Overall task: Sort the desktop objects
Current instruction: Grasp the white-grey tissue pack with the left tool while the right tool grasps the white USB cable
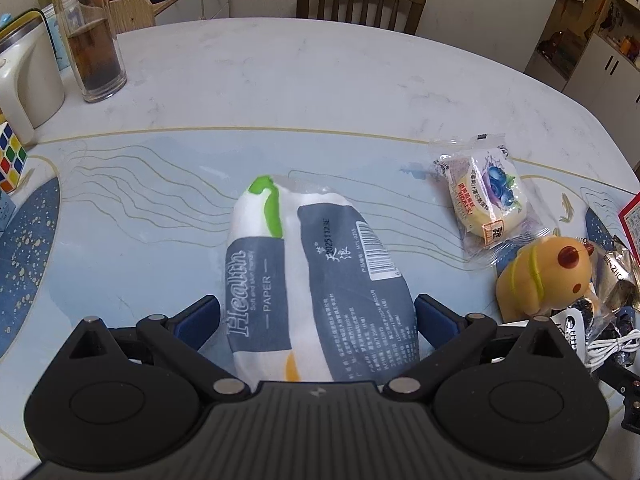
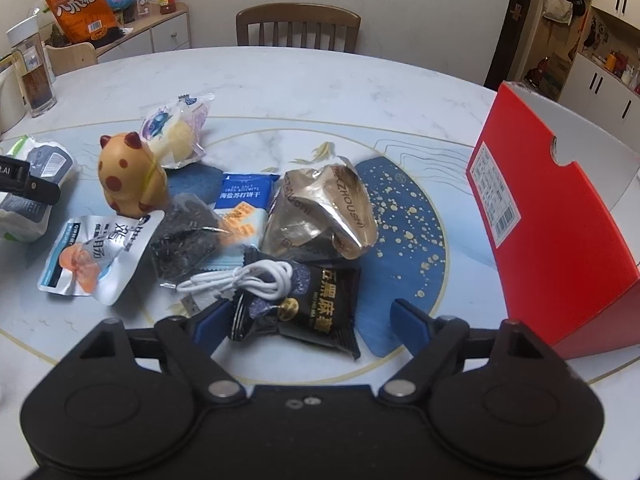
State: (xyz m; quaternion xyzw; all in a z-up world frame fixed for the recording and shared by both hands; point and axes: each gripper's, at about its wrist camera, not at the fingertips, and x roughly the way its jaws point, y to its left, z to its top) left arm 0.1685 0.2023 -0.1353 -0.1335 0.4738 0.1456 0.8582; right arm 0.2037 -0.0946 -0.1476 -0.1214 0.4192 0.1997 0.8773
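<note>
Left gripper [image 1: 318, 320] straddles the tissue pack [image 1: 308, 280] — blue pads sit at both flanks of the pack, apparently touching, so it reads as clamped on the pack, though how firm the squeeze is cannot be told. The pack's long axis runs 12–6 in the left wrist view, straight along the fingers, and it lies on the table mat [image 1: 160, 200].

Right gripper [image 2: 310, 320] is spread wide. The black snack packet [image 2: 310, 304] lies between the fingers at 12, with a clear gap to the finger at 3 o'clock and the finger at 9 close beside it; nothing is pinched. Its long axis runs roughly 9–3, across the jaws, so closing on it would take it end to end. White cable [image 2: 248, 278] lies coiled on the packet's 10 o'clock corner — snag risk, judging by the overlap.

Red box [image 2: 560, 220] stands at 2 o'clock of the right gripper, likely the drop target; the right hand is nearer to it.
</note>
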